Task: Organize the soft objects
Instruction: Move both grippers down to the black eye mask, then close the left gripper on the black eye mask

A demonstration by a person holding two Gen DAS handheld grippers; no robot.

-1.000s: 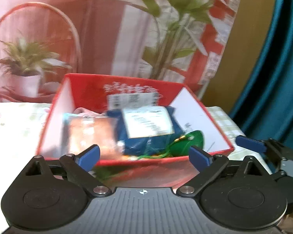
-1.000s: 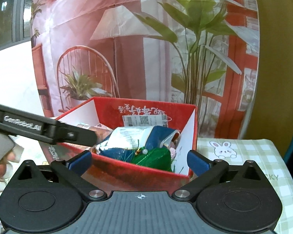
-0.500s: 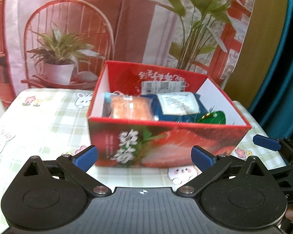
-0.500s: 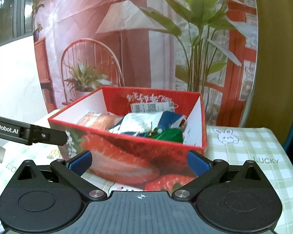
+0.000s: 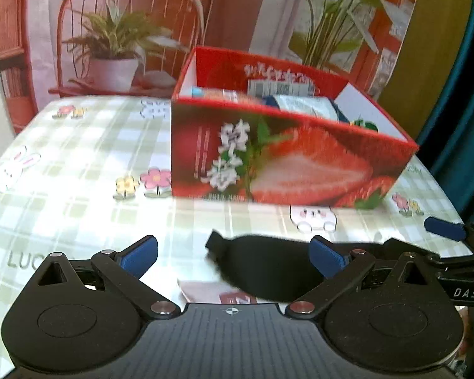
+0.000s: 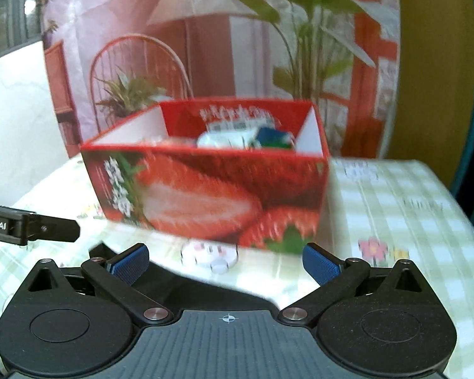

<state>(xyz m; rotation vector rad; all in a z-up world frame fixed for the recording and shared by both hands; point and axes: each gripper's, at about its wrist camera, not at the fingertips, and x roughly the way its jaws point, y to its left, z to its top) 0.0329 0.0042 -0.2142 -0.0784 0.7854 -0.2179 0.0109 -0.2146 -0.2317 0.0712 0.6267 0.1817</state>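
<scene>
The left gripper point(image 5: 233, 257) hovered low over the table point(image 5: 79, 158) with its blue-padded fingers spread wide and nothing between them. Just ahead of it, between the fingers in this view, a black eye mask point(image 5: 262, 268) lay flat on the checked tablecloth, partly covering a small packet point(image 5: 211, 293) with a red and white label. Whether the fingers touched the mask could not be told.

Beyond the mask stood a red box point(image 5: 284, 164) printed with strawberries and white blossoms, open at the top. Inside it lay an orange packet point(image 5: 224, 94), a blue pouch with a white label point(image 5: 303, 105) and a green item point(image 5: 363, 124), each only partly visible above the rim.

The right gripper point(image 6: 226, 263) likewise stood with its fingers apart and empty, facing the same box point(image 6: 211, 189) from the other front corner. In the right wrist view the black mask point(image 6: 186, 287) appeared as a dark shape on the cloth close beneath the gripper, and one finger of the left gripper reached in from the left edge. A printed backdrop point(image 5: 126, 31) of a chair and potted plants hung behind the table.
</scene>
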